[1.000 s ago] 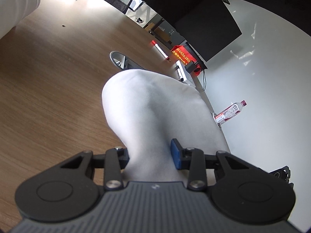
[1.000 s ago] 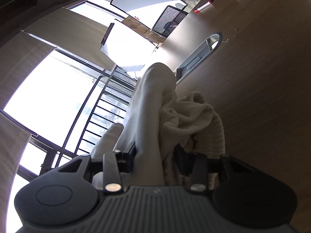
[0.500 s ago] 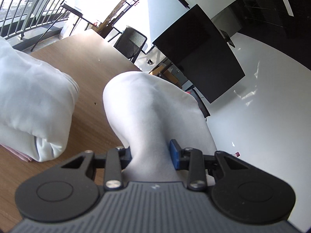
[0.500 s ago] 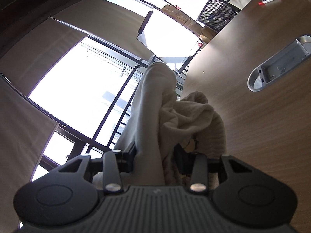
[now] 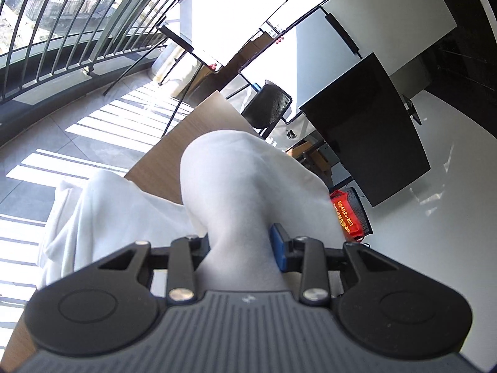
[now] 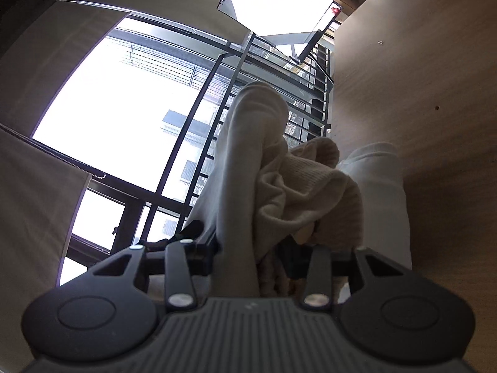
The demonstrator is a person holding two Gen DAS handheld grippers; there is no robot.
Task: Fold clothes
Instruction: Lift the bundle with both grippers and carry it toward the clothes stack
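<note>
My left gripper (image 5: pixel 240 244) is shut on a fold of a white garment (image 5: pixel 245 180) that bulges up between its fingers and hides the tips. More white cloth (image 5: pixel 93 211) hangs at the lower left over the wooden table (image 5: pixel 174 152). My right gripper (image 6: pixel 248 248) is shut on a cream garment (image 6: pixel 245 161) with a ribbed knit part (image 6: pixel 310 192) bunched beside it. A white cuff or sleeve (image 6: pixel 376 168) lies on the table to the right. Both grippers are lifted and tilted upward.
The table corner (image 5: pixel 217 96) lies near a black mesh chair (image 5: pixel 270 108), whiteboards on easels (image 5: pixel 236 28) and a dark screen (image 5: pixel 369 136). A balcony railing (image 5: pixel 62 31) and a large window (image 6: pixel 124 118) are behind. A red sign (image 5: pixel 344 217) glows at right.
Both grippers have swung and tilted further up with the cloth. The left view now shows the table's far corner and the balcony; the table's cable tray and marker have left the right view.
</note>
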